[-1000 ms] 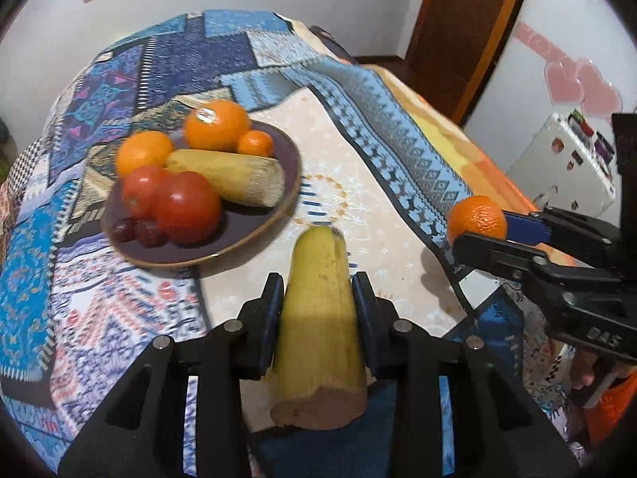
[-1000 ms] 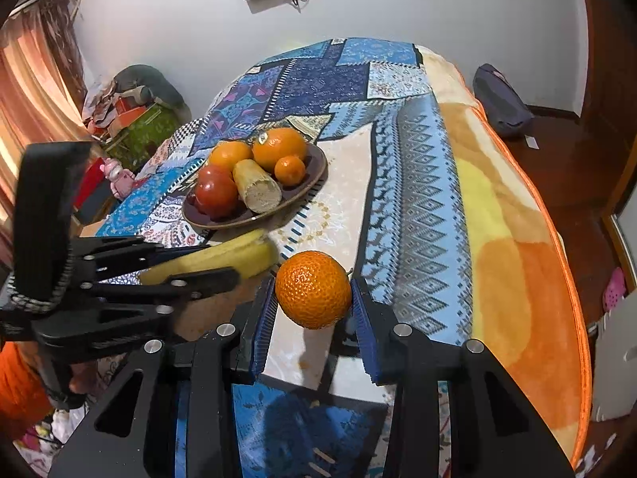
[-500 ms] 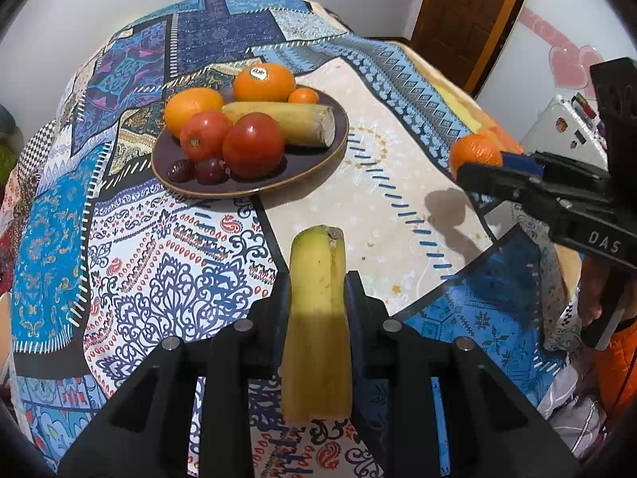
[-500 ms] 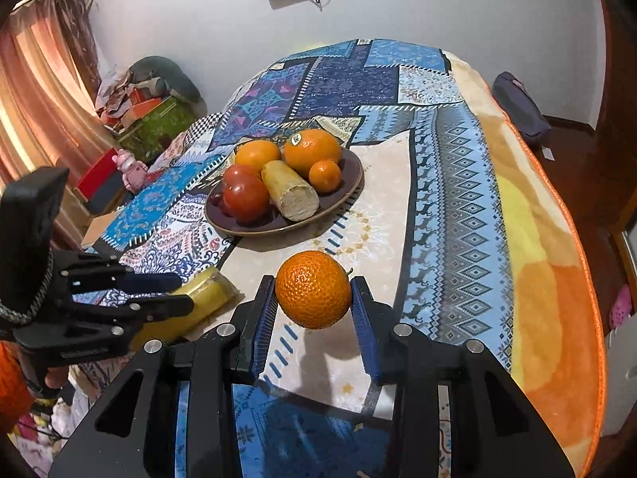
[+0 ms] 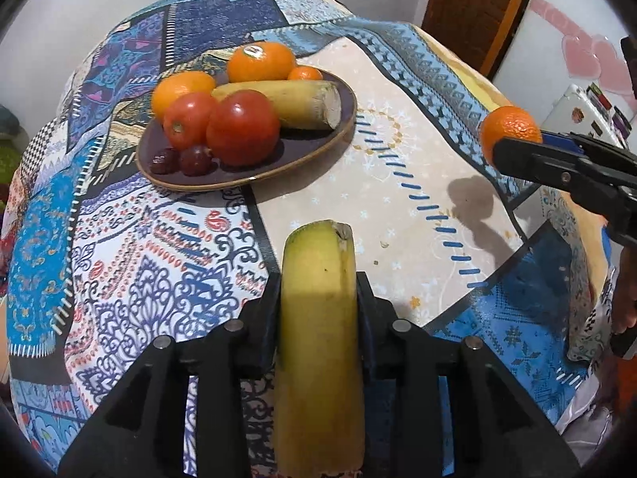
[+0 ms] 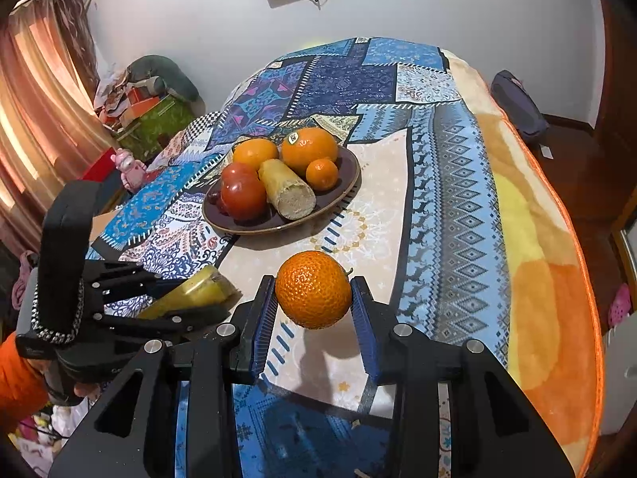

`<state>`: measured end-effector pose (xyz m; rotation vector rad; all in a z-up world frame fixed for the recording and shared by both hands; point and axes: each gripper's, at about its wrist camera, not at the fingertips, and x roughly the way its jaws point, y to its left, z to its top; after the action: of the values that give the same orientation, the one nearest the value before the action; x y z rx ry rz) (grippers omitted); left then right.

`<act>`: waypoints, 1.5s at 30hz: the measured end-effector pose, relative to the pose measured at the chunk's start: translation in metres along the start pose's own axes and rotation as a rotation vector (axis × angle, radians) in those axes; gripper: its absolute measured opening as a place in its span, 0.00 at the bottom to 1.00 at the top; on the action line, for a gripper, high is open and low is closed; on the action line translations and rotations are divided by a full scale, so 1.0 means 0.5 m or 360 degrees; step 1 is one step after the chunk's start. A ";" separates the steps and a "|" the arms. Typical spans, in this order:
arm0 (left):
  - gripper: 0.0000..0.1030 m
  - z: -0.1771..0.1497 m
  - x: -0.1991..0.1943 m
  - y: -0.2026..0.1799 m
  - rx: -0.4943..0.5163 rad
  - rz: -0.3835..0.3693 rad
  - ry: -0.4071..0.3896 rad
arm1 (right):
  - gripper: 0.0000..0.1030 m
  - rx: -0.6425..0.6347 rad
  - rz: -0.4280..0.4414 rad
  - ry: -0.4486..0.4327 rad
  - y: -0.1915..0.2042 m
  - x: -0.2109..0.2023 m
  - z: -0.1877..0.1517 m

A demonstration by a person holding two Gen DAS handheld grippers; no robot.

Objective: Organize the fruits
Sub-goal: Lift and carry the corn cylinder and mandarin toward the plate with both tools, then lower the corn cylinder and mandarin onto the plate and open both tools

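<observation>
Now both hands are loaded, and each grip suits its fruit. The left gripper (image 5: 318,298) has its jaws clamped on a banana piece (image 5: 320,334) lengthwise, so the pads press on its long flanks and the cut end pokes out past the fingertips, up off the patterned blanket (image 5: 131,271); my guess is that hold lets it be laid down flat beside its twin. Over on the right, the right gripper (image 6: 313,298) is squeezed on a mandarin (image 6: 313,294) across its middle, blue pads (image 6: 266,320) touching either side, the fruit hanging clear of the cloth with its shadow beneath the fingers. Straight ahead of both sets of fingertips sits the dark plate (image 6: 350,175), well apart from them for now. It already carries two tomatoes, a pair of oranges, a small mandarin, a few grapes and another banana piece (image 6: 287,190) lying across the middle. That crowding matters: the open room looks to be on the near rim, the side facing the fingers, so I'd judge the two pieces are being held high to travel over the rim rather than slide into it. In the left view the right tool sits off to the right of the left fingers, the two well apart, with no risk of a clash yet.
</observation>
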<state>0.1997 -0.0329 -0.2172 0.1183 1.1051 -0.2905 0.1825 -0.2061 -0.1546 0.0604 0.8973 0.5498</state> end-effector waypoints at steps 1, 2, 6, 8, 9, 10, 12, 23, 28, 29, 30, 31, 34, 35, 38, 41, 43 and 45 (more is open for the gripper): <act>0.33 0.001 -0.007 0.009 -0.0021 -0.0004 -0.0016 | 0.33 -0.0005 0.0003 -0.0008 0.002 0.001 0.004; 0.33 0.000 -0.013 0.015 -0.0041 -0.0003 -0.0031 | 0.33 -0.0009 0.0007 -0.0013 0.005 0.003 0.010; 0.33 0.015 -0.051 0.054 -0.0102 0.0040 -0.0130 | 0.33 -0.0036 0.0016 -0.0029 0.016 0.017 0.031; 0.33 0.026 -0.073 0.075 -0.0134 0.0048 -0.0183 | 0.33 -0.0047 0.0024 -0.0031 0.022 0.028 0.043; 0.33 0.033 -0.086 0.089 -0.0162 0.0057 -0.0219 | 0.33 -0.0054 0.0026 -0.0034 0.025 0.033 0.047; 0.33 0.038 -0.092 0.098 -0.0171 0.0061 -0.0235 | 0.33 -0.0061 0.0027 -0.0036 0.028 0.038 0.051; 0.33 0.050 -0.109 0.121 -0.0205 0.0083 -0.0283 | 0.33 -0.0074 0.0030 -0.0041 0.035 0.048 0.060; 0.33 0.142 -0.146 0.211 -0.0301 0.0192 -0.0462 | 0.33 -0.0120 0.0019 -0.0077 0.046 0.088 0.125; 0.33 0.185 -0.121 0.238 -0.0296 0.0257 -0.0472 | 0.33 -0.0126 0.0021 -0.0074 0.043 0.112 0.148; 0.33 0.193 -0.112 0.243 -0.0298 0.0262 -0.0460 | 0.33 -0.0127 0.0021 -0.0073 0.044 0.118 0.151; 0.33 0.201 -0.101 0.249 -0.0301 0.0261 -0.0444 | 0.33 -0.0127 0.0024 -0.0069 0.043 0.122 0.154; 0.33 0.207 -0.091 0.254 -0.0308 0.0255 -0.0427 | 0.33 -0.0126 0.0028 -0.0066 0.043 0.127 0.157; 0.33 0.226 -0.059 0.261 -0.0303 0.0259 -0.0369 | 0.33 -0.0128 0.0034 -0.0054 0.047 0.141 0.163; 0.33 0.230 -0.050 0.261 -0.0292 0.0272 -0.0353 | 0.33 -0.0130 0.0037 -0.0050 0.046 0.145 0.165; 0.33 0.241 -0.025 0.263 -0.0276 0.0261 -0.0293 | 0.33 -0.0139 0.0043 -0.0037 0.051 0.157 0.169; 0.33 0.247 -0.006 0.265 -0.0282 0.0230 -0.0251 | 0.33 -0.0147 0.0041 -0.0027 0.052 0.168 0.176; 0.33 0.250 0.003 0.263 -0.0275 0.0244 -0.0241 | 0.33 -0.0144 0.0043 -0.0016 0.052 0.176 0.179; 0.33 0.252 0.012 0.264 -0.0280 0.0231 -0.0226 | 0.33 -0.0136 0.0053 -0.0006 0.052 0.184 0.183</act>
<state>0.3489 0.0622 -0.1726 0.0205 0.9710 -0.0699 0.2859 -0.1236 -0.1564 -0.0009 0.8697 0.6182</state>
